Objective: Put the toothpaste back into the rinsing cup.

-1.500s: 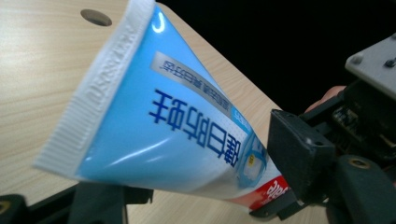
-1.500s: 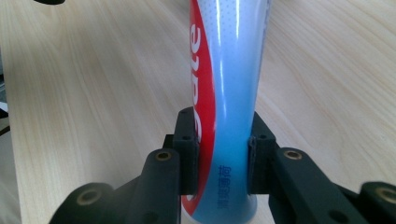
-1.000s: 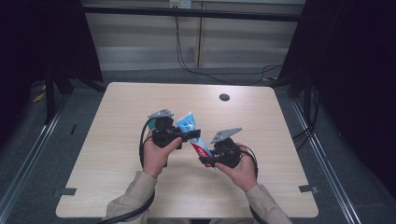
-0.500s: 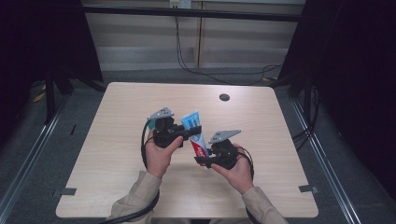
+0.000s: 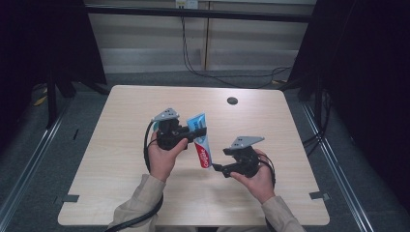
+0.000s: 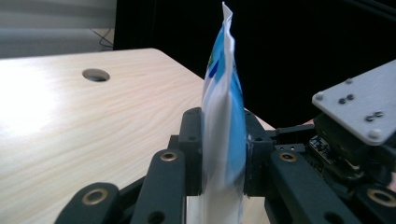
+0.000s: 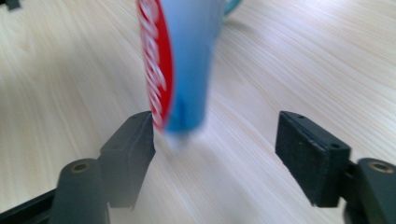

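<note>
Count: one table point(image 5: 121, 159), one toothpaste tube point(image 5: 202, 145), two grippers, one round hole point(image 5: 232, 101) in the tabletop near the far edge.

Left gripper point(image 5: 193, 133): jaws closed tight on the toothpaste tube, clamping its flat crimped end. In the left gripper view the tube point(image 6: 224, 121) stands on edge between the two pads, squeezed thin, with the crimp sticking up past the jaws (hole point(image 6: 95, 74) visible beyond it on the left). The tube is held up off the table, roughly mid-table, between the two hands.

Tube itself: light blue body, white near the crimp, red panel with white lettering along the lower part. In the high view it hangs from the left gripper with its lower end slanting down toward the right gripper.

Right gripper point(image 5: 217, 167): jaws have just been opening and now stand wide, gripping nothing. In the right gripper view the tube's lower end point(image 7: 180, 70) sits in the gap, right at the left pad point(image 7: 135, 140) (contact unclear, frame is blurred) and well apart from the right pad point(image 7: 308, 154).
</note>
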